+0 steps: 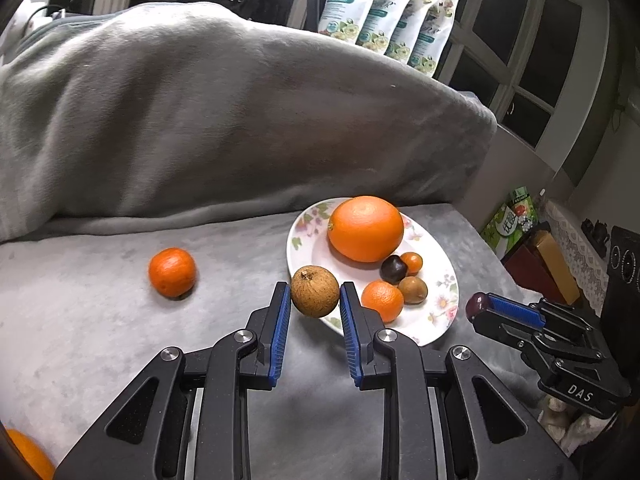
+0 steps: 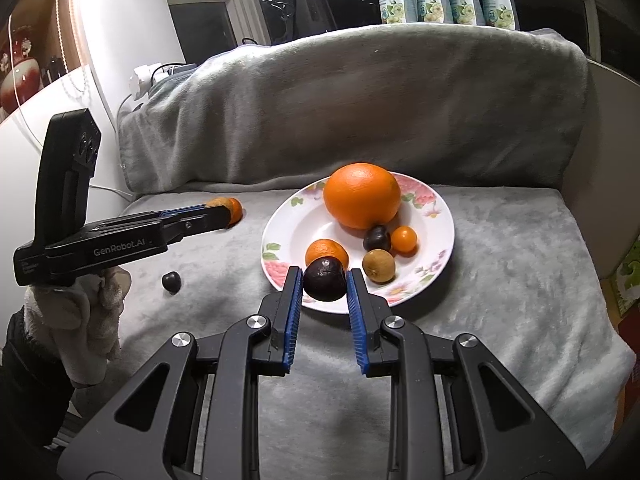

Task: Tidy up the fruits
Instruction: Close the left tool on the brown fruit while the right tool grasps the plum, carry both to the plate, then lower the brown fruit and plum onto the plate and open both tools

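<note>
I am holding my left gripper (image 1: 315, 300) angled down toward the grey cloth (image 1: 100, 320), its blue pads pinching a round brown fruit (image 1: 315, 291) that is hanging over the plate's edge at about 7 o'clock of the plate (image 1: 308, 236). My gloved left hand (image 2: 76, 320) is gripping the handle from beneath, seen at 9 o'clock in the right wrist view.

I am pointing my right gripper (image 2: 325, 286) downward too, its pads closed on a dark purple fruit (image 2: 324, 279) at the plate's near rim, at about 6 o'clock of it.

The flowered plate is carrying a big orange (image 2: 362, 195) toward 12 o'clock, with a dark plum (image 2: 376, 239), a tiny orange tomato (image 2: 403, 239), a small brown-green fruit (image 2: 379, 266) and a small tangerine (image 2: 326, 251) clustered nearer me.

A tangerine (image 1: 172, 272) is lying on the cloth at 9 o'clock of the plate, well apart from it. Another dark fruit (image 2: 171, 281) is sitting on the cloth at 8 o'clock of the plate. An orange piece (image 1: 28, 456) is showing at the left view's bottom corner.
</note>
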A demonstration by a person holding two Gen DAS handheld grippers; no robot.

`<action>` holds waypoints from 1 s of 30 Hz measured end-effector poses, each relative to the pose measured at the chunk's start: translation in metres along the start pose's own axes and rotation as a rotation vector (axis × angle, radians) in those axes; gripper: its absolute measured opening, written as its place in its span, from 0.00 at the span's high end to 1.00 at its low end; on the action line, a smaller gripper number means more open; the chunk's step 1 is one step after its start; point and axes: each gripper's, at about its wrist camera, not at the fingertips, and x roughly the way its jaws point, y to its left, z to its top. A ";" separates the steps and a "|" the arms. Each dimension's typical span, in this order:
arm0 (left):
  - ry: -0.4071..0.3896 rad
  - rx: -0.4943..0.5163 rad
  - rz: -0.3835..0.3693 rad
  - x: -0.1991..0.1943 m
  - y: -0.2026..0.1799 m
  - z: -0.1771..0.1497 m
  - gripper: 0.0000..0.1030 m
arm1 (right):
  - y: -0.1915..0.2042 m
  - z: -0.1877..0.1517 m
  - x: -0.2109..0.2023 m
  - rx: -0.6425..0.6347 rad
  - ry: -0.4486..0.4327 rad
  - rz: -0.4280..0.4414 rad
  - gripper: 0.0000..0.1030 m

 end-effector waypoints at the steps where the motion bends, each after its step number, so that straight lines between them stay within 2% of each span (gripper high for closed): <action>1: 0.004 0.001 0.000 0.002 -0.001 0.001 0.77 | -0.001 0.000 0.001 0.000 0.001 -0.001 0.77; 11: 0.029 0.011 -0.001 0.017 -0.007 0.003 0.77 | -0.004 0.001 0.009 -0.005 0.017 -0.005 0.77; 28: 0.028 0.049 -0.010 0.020 -0.016 0.008 0.77 | -0.005 0.001 0.018 -0.014 0.031 -0.016 0.77; 29: 0.029 0.052 -0.010 0.020 -0.017 0.008 0.76 | -0.006 0.001 0.018 -0.015 0.032 -0.018 0.76; 30: 0.028 0.053 -0.008 0.020 -0.017 0.008 0.68 | -0.006 0.001 0.018 -0.015 0.033 -0.019 0.75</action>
